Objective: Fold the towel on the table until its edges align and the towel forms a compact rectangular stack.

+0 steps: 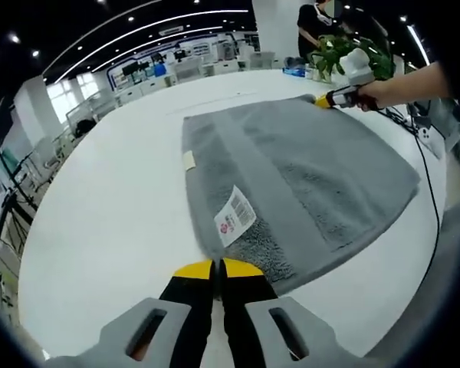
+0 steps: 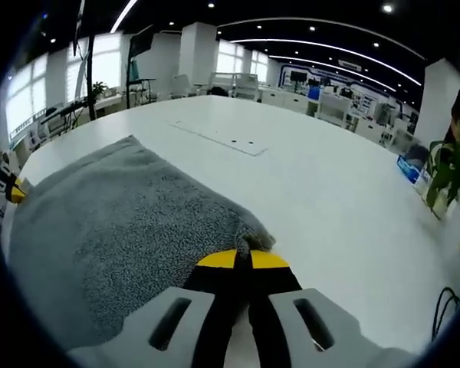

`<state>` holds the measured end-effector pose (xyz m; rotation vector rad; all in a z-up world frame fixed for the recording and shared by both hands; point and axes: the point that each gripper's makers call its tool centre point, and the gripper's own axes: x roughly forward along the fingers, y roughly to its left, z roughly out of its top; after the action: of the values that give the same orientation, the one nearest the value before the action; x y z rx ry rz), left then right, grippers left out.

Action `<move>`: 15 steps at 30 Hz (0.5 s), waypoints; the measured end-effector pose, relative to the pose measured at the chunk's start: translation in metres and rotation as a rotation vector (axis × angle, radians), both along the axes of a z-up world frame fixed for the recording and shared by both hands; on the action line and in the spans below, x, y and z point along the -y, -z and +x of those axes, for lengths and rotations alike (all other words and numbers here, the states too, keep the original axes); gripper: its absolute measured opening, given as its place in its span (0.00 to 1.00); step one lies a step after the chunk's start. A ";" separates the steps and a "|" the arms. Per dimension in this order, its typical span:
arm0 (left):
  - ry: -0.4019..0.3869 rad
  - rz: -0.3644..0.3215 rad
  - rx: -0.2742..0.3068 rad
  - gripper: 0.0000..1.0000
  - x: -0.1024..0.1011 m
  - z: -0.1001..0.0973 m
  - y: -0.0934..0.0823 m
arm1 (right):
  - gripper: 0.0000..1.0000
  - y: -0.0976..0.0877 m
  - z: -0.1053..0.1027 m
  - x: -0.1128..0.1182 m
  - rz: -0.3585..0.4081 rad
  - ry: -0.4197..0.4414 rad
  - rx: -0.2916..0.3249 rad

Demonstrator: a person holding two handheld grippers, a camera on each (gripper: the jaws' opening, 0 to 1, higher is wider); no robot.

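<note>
Towel (image 1: 291,192) lay spread flat and grey across the white table (image 1: 115,199), reaching toward the table's near edge, with a white label (image 1: 235,216) showing on its upper face. The left gripper (image 1: 217,268) had its yellow-tipped jaws pressed together on one corner, pinching the cloth. In the right gripper view, the right gripper (image 2: 243,259) was likewise closed on another corner of the towel (image 2: 123,238), a small tuft of fabric bunched just above its tips.

Both pinches looked shallow, catching only the very corner. If either hand lifted quickly, the cloth would likely slip out and the fold would collapse on one side. Uneven lifting of the two corners could skew the fold so the edges missed each other. Dragging rather than lifting might also pull the towel over the table edge near the potted plant (image 1: 345,50).
</note>
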<state>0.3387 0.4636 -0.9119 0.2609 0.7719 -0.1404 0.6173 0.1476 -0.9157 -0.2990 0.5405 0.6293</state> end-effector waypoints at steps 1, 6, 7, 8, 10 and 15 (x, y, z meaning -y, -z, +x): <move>0.001 0.016 0.008 0.03 0.000 0.000 0.000 | 0.01 0.000 0.001 0.000 -0.003 0.001 0.001; 0.002 0.063 0.030 0.03 0.000 0.000 -0.001 | 0.01 0.000 0.001 0.002 -0.002 0.001 -0.013; -0.011 0.047 0.034 0.03 0.000 0.000 -0.001 | 0.01 0.000 0.000 0.002 -0.001 0.002 -0.014; -0.011 0.044 0.033 0.03 -0.001 0.000 -0.002 | 0.02 0.000 0.000 0.002 0.001 0.004 -0.015; -0.011 0.042 0.030 0.03 0.000 0.000 -0.002 | 0.02 0.001 0.001 0.002 0.000 0.007 -0.015; -0.026 0.035 0.013 0.09 0.000 0.004 -0.008 | 0.03 0.002 0.002 0.002 -0.004 0.036 -0.052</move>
<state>0.3422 0.4639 -0.9043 0.2845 0.7655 -0.1011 0.6193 0.1451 -0.9174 -0.2770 0.5964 0.6024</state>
